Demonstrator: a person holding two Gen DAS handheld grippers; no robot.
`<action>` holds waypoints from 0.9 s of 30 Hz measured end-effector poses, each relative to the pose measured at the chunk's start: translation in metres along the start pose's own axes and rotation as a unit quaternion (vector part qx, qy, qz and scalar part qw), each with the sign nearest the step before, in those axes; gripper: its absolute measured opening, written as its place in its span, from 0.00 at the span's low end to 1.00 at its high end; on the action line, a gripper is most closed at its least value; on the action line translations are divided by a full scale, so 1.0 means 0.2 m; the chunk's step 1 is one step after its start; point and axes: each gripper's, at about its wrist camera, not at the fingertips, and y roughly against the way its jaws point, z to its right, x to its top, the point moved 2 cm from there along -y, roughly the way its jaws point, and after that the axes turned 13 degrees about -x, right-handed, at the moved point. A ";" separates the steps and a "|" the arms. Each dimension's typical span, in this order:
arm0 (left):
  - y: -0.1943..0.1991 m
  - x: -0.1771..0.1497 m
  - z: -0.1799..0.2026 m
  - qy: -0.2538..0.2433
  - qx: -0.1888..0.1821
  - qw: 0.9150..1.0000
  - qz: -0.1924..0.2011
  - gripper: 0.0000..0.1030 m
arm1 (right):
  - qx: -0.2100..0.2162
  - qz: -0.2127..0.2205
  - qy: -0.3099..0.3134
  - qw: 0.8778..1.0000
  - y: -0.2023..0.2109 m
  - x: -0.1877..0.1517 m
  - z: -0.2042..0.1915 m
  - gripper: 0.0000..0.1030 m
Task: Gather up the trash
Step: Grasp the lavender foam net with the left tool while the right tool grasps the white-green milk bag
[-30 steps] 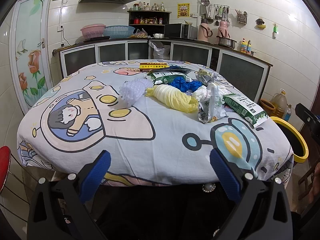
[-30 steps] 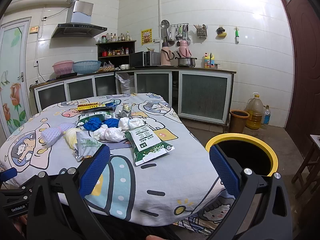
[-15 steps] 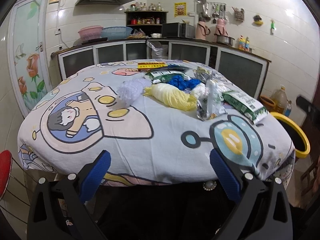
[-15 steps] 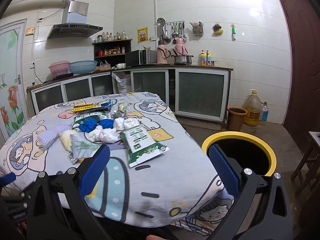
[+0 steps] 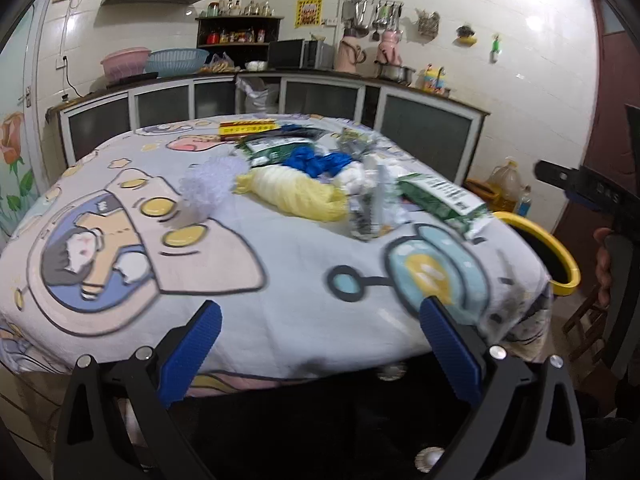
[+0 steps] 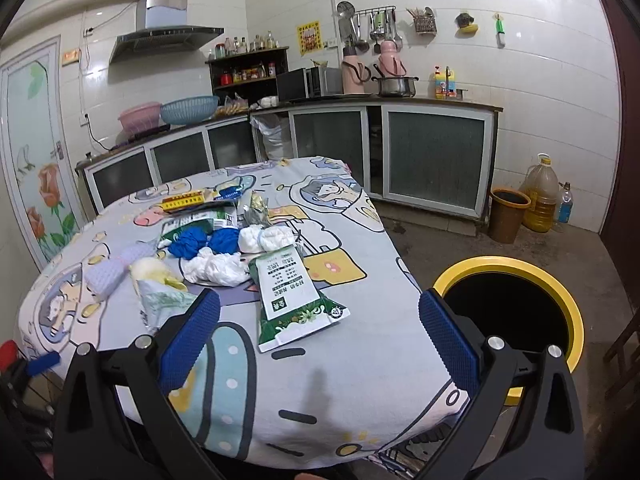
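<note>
Both grippers are just hanging at the near edge of the table (image 6: 360,380), jaws spread wide, nothing in them: left gripper (image 5: 320,344), right gripper (image 6: 320,336). The trash sits in a loose pile mid-table: a green packet (image 6: 292,300), white wads (image 6: 218,266), blue bags (image 6: 204,240), a yellow bag (image 5: 296,194). The yellow-rimmed bin (image 6: 516,304) stands on the floor just right of the table.
</note>
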 end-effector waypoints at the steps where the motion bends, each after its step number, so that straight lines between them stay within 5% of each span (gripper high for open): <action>1: 0.00 0.02 -0.02 -0.004 0.007 1.000 -0.002 0.93 | 0.000 -0.002 0.003 1.000 -0.01 0.00 0.00 0.93; 9: 0.00 0.31 -0.25 -0.002 0.003 1.000 -0.012 0.93 | 0.013 -0.032 0.095 0.995 -0.19 -0.02 -0.12 0.93; 17: -0.12 0.53 -0.56 0.074 -0.013 0.996 -0.041 0.93 | 0.025 -0.059 0.188 0.980 -0.38 0.00 -0.27 0.93; 23: -0.30 0.63 -0.62 0.034 -0.019 0.994 -0.099 0.93 | 0.049 -0.101 0.216 0.970 -0.54 0.08 -0.34 0.93; 27: -0.41 0.66 -0.65 0.007 0.009 0.990 -0.138 0.93 | 0.061 -0.120 0.239 0.962 -0.61 0.12 -0.38 0.93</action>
